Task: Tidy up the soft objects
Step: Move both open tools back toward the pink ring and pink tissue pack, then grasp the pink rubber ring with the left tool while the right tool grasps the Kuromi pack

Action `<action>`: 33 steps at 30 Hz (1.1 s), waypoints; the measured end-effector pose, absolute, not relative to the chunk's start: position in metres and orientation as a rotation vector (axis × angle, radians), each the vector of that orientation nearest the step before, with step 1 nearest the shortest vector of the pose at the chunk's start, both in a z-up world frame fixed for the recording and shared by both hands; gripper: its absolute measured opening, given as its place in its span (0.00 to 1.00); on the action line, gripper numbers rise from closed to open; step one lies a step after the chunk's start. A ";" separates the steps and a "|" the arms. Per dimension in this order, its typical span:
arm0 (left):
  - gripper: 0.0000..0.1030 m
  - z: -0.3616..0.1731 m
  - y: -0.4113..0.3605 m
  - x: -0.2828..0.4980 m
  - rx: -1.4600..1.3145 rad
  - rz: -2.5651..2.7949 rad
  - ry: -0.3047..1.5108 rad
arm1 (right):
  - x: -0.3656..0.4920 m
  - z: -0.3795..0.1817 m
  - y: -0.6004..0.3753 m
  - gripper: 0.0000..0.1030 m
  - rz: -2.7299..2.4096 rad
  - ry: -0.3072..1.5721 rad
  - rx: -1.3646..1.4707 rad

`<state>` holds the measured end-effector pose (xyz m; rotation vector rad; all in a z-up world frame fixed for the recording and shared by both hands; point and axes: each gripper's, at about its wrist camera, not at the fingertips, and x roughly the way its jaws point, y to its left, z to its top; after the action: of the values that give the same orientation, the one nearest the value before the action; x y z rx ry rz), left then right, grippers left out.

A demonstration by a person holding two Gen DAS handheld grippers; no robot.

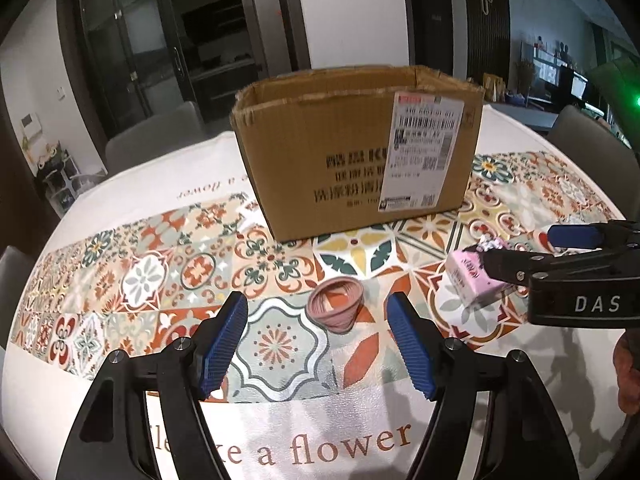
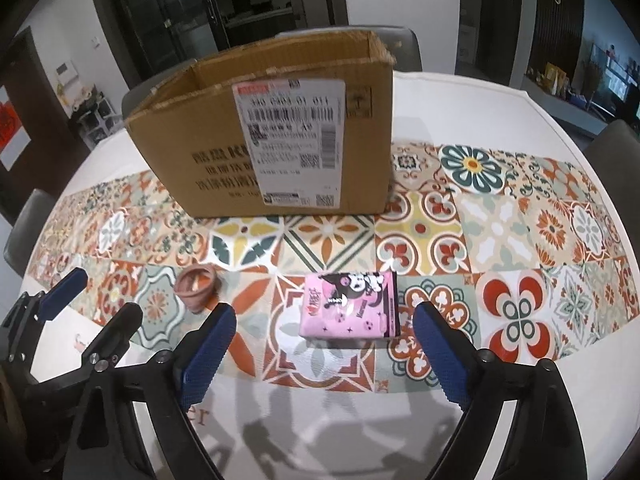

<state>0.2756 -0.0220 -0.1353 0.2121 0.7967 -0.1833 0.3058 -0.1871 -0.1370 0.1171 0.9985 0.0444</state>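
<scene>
Two grippers hover low over the near edge of a table, both with their blue-padded fingers spread wide and nothing between them. The left gripper [image 1: 316, 334] faces a small pink folded cup [image 1: 335, 305] that lies tipped on its side on the tablecloth [image 1: 120, 280], just beyond the fingertips and roughly centred in the gap. The right gripper [image 2: 324, 344] faces a pink tissue pack [image 2: 350, 305] printed with a cartoon figure; the pack lies flat on the cloth, just ahead of the fingertips and between their lines, touching neither pad.

In the left wrist view the right gripper [image 1: 516, 248] comes in from the right side, its fingers on either side of the tissue pack [image 1: 472, 280]. In the right wrist view the left gripper [image 2: 96, 296] shows at the left edge, with the cup [image 2: 198, 286] near it.

The cup and the pack lie near each other, apart, on the tiled flower pattern of the cloth. Farther back, past both, stands an open cardboard box [image 2: 280, 140] with a white shipping label [image 2: 294, 140] on its near wall. What it contains cannot be seen. Grey chairs [image 1: 156, 140] stand around the far side of the table.
</scene>
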 end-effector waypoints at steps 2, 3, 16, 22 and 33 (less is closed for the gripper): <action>0.69 -0.142 -0.023 0.279 0.213 -0.186 0.806 | 0.307 -0.143 -0.189 0.89 0.033 1.010 0.117; 0.69 -0.144 -0.023 0.281 0.215 -0.185 0.812 | 0.308 -0.148 -0.189 0.89 0.028 1.025 0.117; 0.69 -0.178 -0.028 0.307 0.197 -0.197 0.894 | 0.323 -0.179 -0.193 0.89 0.010 1.107 0.128; 0.69 -0.186 -0.031 0.318 0.201 -0.200 0.905 | 0.331 -0.186 -0.194 0.89 -0.009 1.122 0.114; 0.69 -0.200 -0.033 0.332 0.181 -0.207 0.926 | 0.342 -0.197 -0.195 0.89 -0.027 1.141 0.108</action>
<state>0.3323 -0.0331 -0.1998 0.1808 0.9262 -0.2067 0.3421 -0.1955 -0.1974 0.1082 1.1407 -0.0272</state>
